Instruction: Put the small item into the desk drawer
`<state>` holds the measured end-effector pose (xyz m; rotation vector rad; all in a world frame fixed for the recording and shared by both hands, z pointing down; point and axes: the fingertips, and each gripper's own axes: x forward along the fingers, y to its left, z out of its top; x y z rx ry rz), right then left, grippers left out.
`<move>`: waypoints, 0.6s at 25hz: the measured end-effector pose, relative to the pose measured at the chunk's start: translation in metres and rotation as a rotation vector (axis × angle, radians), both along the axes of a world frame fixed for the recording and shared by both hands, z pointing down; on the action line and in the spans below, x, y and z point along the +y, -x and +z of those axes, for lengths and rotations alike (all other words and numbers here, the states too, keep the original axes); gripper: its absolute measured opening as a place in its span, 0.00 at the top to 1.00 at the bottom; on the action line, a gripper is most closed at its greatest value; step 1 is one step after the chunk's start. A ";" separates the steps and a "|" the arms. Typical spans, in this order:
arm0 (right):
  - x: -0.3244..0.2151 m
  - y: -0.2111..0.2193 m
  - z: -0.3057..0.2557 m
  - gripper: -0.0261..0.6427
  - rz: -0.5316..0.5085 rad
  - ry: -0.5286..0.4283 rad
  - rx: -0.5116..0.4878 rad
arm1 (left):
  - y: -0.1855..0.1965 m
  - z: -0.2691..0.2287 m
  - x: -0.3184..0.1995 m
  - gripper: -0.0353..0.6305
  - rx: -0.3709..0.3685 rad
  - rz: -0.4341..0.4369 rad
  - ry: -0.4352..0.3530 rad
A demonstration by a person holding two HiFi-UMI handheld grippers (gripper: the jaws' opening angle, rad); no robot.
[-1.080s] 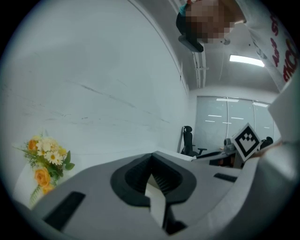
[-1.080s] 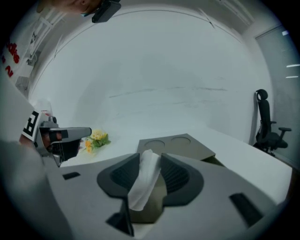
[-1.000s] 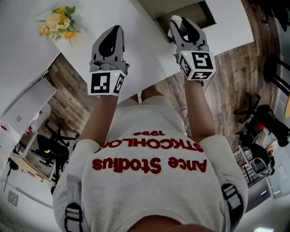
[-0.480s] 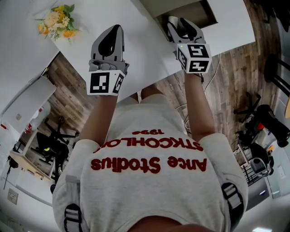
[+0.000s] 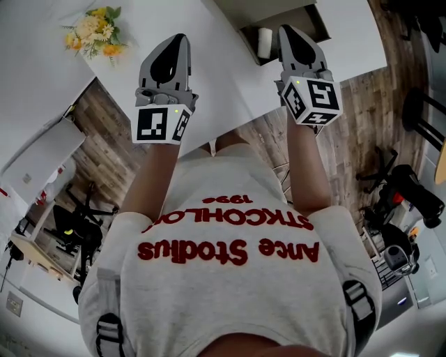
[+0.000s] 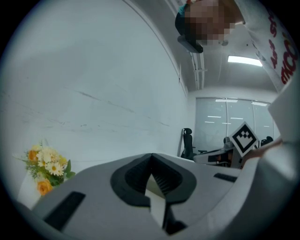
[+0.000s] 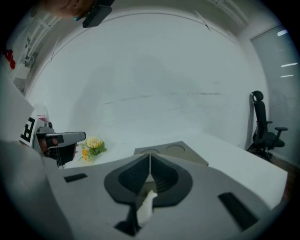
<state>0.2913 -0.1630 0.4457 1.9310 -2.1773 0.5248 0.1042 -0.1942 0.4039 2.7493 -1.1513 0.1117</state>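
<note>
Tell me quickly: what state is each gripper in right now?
Left gripper: closed, nothing held.
Right gripper: jaws have just closed, nothing gripped between them.

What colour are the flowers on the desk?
Yellow, orange and white flowers, clearest in left gripper view.

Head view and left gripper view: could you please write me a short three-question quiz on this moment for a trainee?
1. True or false: the white roll lies beside the flowers.
2. The drawer is: A open, B closed, C taken out of the desk.
3. What does the left gripper hold?
Key: 1 false, it is in the drawer; 2 A; 3 nothing, its jaws are together.
</note>
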 end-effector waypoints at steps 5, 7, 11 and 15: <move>-0.001 0.000 -0.048 0.95 0.023 -0.113 0.006 | 0.005 -0.023 -0.006 0.94 0.023 -0.007 -0.047; 0.001 0.001 -0.067 0.95 0.027 -0.154 0.011 | 0.008 -0.034 -0.007 0.94 0.034 -0.011 -0.067; 0.006 0.008 -0.094 0.95 0.028 -0.211 0.027 | 0.014 -0.052 -0.008 0.94 0.054 -0.015 -0.104; 0.007 0.016 -0.110 0.95 0.023 -0.244 0.036 | 0.019 -0.069 -0.007 0.94 0.072 -0.026 -0.143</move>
